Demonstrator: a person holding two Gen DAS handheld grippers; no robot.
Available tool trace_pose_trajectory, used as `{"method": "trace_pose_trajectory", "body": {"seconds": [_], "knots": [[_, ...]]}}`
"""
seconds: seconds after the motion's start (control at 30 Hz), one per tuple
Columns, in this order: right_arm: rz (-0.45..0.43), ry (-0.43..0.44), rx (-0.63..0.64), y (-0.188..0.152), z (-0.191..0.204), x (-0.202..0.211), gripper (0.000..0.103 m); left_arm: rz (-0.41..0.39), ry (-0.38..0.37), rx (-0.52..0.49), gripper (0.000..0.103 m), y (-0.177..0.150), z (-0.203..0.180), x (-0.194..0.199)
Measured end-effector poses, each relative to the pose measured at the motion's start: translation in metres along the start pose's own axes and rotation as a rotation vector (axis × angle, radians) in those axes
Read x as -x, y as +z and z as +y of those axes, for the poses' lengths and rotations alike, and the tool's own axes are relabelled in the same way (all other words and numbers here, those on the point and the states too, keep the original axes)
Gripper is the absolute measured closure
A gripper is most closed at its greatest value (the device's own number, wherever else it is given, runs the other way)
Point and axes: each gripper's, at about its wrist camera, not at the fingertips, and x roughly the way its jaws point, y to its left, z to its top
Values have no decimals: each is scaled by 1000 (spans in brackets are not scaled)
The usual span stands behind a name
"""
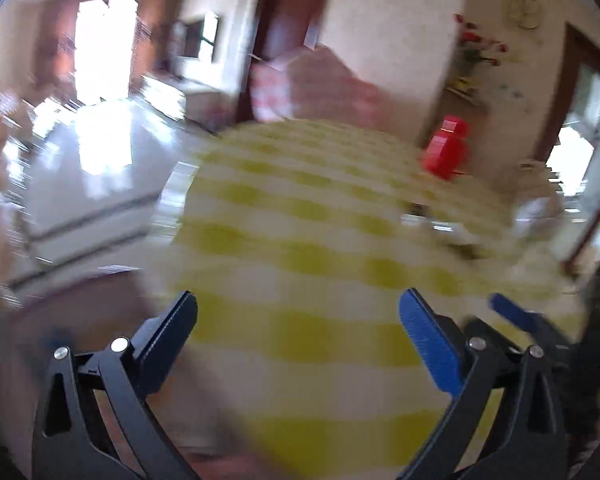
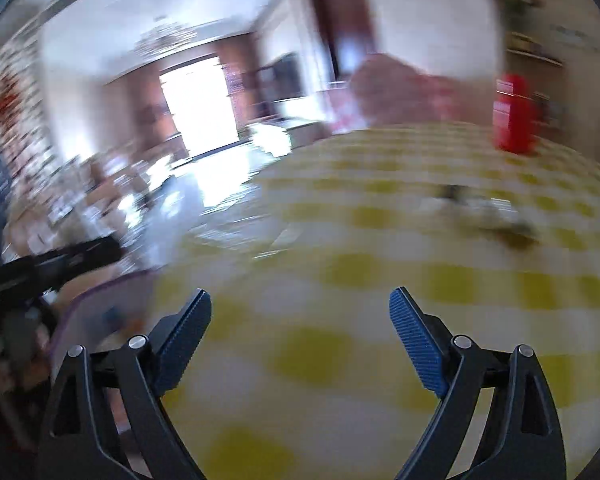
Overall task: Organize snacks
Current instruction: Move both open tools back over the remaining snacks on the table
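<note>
Both views are heavily blurred. My left gripper (image 1: 298, 294) is open over a table with a yellow and white checked cloth (image 1: 300, 240), nothing between its fingers. My right gripper (image 2: 300, 291) is open too, over the same cloth (image 2: 380, 272), and it is empty. A few small dark snack packets (image 1: 440, 224) lie at the far right of the table, well beyond both grippers; the right wrist view shows the snack packets (image 2: 484, 212) as a smear. One blue pad of the right gripper (image 1: 512, 312) shows at the lower right of the left wrist view.
A red box (image 1: 446, 148) (image 2: 514, 114) stands at the table's far right edge. A pink-covered chair (image 1: 312, 84) sits behind the table. A clear container with a purple rim (image 2: 100, 312) is at the near left, beside the dark body of the left gripper (image 2: 60, 260). Shiny floor lies off the table's left edge.
</note>
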Motion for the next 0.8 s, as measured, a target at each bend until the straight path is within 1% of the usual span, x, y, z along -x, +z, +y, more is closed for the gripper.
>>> {"method": "trace_pose_trajectory", "body": {"seconds": [0.1, 0.17, 0.23, 0.3, 0.37, 0.43, 0.5, 0.57, 0.6, 0.7, 0.77, 0.8], "knots": [[-3, -110, -95, 2, -69, 0, 15, 47, -82, 13, 2, 8, -49, -41], [0, -172, -177, -1, -115, -2, 15, 78, -109, 16, 2, 14, -83, -74], [8, -231, -259, -4, -153, -2, 15, 106, -116, 14, 2, 20, -111, -112], [30, -294, -322, -6, -184, -3, 15, 126, -89, 18, 2, 24, -129, -144], [35, -315, -327, -4, -198, -6, 15, 144, -41, 48, 2, 30, -142, -185], [54, -347, -299, -4, -210, -13, 15, 160, -21, 62, 2, 37, -145, -215], [87, -369, -265, 1, -213, -30, 15, 188, 14, 66, 2, 43, -147, -244], [102, -349, -249, 9, -226, -47, 15, 206, 11, 103, 2, 52, -147, -262], [105, -347, -232, 14, -229, -53, 15, 205, 11, 127, 2, 57, -146, -272], [130, -340, -210, 27, -237, -69, 15, 159, 29, 180, 2, 76, -147, -290], [156, -320, -200, 35, -245, -84, 15, 122, 18, 209, 2, 87, -146, -297], [183, -299, -183, 39, -247, -94, 15, 107, 7, 220, 2, 90, -144, -300]]}}
